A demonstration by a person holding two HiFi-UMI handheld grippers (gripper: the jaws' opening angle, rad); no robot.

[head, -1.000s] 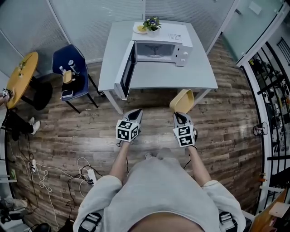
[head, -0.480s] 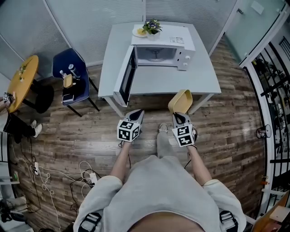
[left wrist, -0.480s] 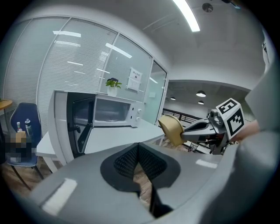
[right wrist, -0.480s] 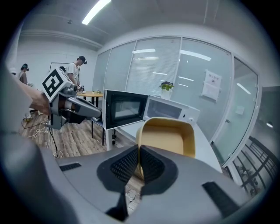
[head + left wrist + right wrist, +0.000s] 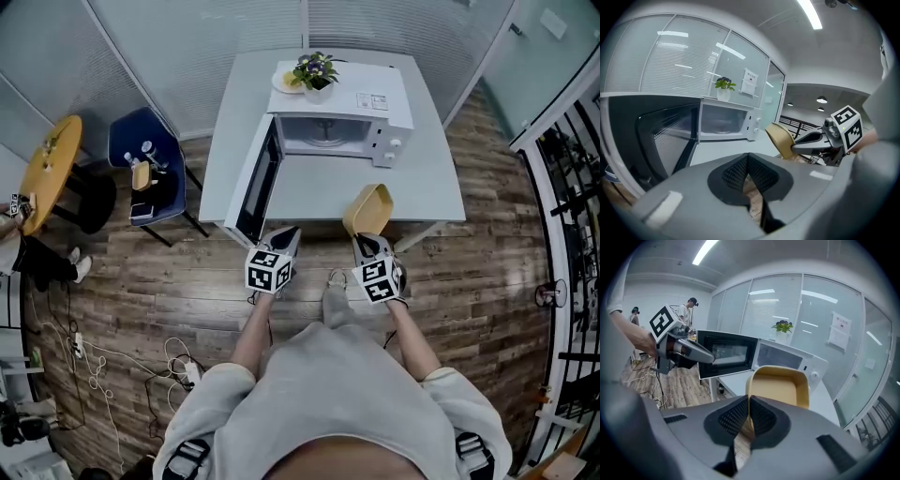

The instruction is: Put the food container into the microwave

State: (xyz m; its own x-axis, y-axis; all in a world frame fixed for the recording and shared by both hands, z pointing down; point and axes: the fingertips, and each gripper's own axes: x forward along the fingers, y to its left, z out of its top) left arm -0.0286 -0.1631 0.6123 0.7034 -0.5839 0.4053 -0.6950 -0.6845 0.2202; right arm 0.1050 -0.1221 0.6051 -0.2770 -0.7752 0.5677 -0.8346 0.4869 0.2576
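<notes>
Yellow square plastic food container (image 5: 368, 208) hangs over the grey bench's (image 5: 319, 192) front edge, its rim clamped by the fingers of the right gripper (image 5: 749, 414); only that gripper's view shows its hollow. On the left gripper (image 5: 749, 164), fingers together, empty. Open white microwave's (image 5: 356, 89) cavity barely shows.

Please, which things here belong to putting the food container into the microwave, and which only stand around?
Job: food container in the right gripper; microwave, its door open; white table.
Standing around: potted plant; blue chair; round yellow table; floor cables.
</notes>
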